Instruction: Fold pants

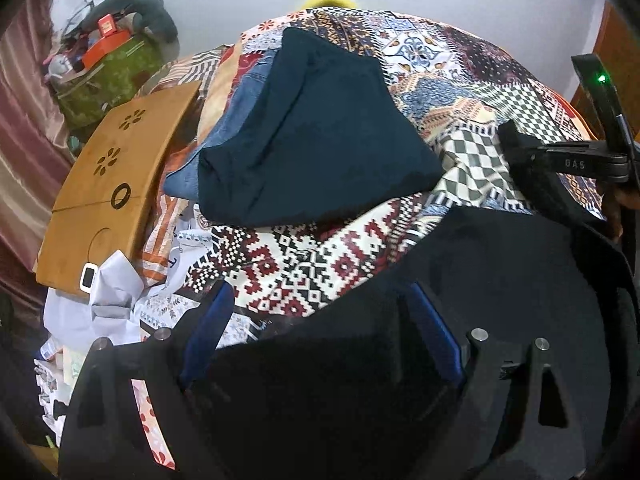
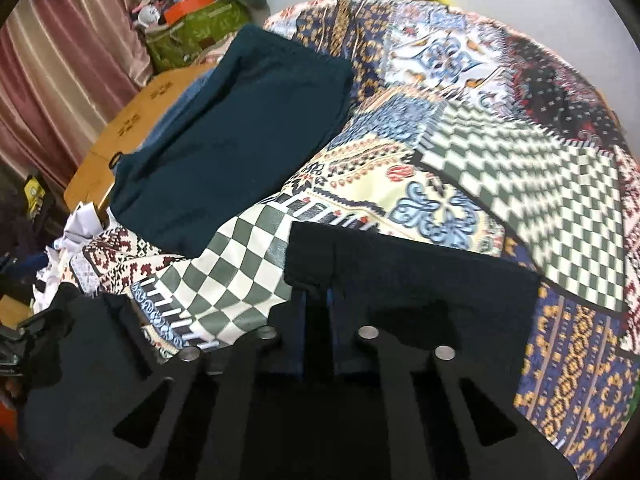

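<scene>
Black pants (image 1: pixel 500 280) lie on the patchwork bedspread (image 1: pixel 304 264) close in front of both grippers. In the left wrist view my left gripper (image 1: pixel 320 312) has its blue-padded fingers (image 1: pixel 208 328) wide apart, with the black cloth lying between and over them. In the right wrist view my right gripper (image 2: pixel 316 292) is shut, its fingers pinching an edge of the black pants (image 2: pixel 420 280). The right gripper also shows at the right of the left wrist view (image 1: pixel 516 148).
A folded dark teal garment (image 1: pixel 312 136) lies on folded blue jeans (image 1: pixel 236 128) further back on the bed; it also shows in the right wrist view (image 2: pixel 240 136). A wooden lap table (image 1: pixel 108 176), crumpled white cloth (image 1: pixel 112 296), a green bag (image 1: pixel 108 76) and pink curtains (image 2: pixel 60 60) stand at the left.
</scene>
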Motion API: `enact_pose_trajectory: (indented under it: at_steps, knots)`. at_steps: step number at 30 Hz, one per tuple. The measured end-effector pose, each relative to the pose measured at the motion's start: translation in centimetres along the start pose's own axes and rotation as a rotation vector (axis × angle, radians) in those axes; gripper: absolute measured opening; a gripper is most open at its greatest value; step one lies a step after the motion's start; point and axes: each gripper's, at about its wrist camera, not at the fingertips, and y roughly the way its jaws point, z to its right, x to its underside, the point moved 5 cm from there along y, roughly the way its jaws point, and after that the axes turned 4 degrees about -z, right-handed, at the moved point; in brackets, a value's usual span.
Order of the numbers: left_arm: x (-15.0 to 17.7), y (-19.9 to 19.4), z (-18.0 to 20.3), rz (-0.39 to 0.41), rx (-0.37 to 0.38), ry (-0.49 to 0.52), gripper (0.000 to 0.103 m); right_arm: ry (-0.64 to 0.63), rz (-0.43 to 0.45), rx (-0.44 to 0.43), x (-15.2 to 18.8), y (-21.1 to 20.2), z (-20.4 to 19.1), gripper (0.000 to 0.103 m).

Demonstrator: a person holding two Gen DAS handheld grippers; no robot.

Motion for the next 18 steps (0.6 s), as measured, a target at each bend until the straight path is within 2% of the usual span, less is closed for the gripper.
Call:
enact_pose_trajectory:
  at_steps: [3, 8, 12, 18]
  knots:
    - [0.2, -1.2, 1.0, 0.005, 0.01, 0.014, 0.089, 0.002, 0.033, 0.007, 0.9, -2.5, 0.8, 0.005]
    - [0.6, -3.2, 3.7, 0.006, 0.051, 0.04, 0.089, 0.055, 0.138, 0.017, 3.0, -9.3, 2.7, 0.005]
    - [1.3, -4.4, 6.9, -0.003, 0.08, 0.08, 0.09, 0.11, 0.218, 0.036, 5.2, -15.0, 5.5, 0.005]
    - [2.6, -4.7, 12.7, -0.064, 0.129, 0.167, 0.09, 0.179, 0.335, 0.046, 8.8, -22.6, 9.1, 0.005]
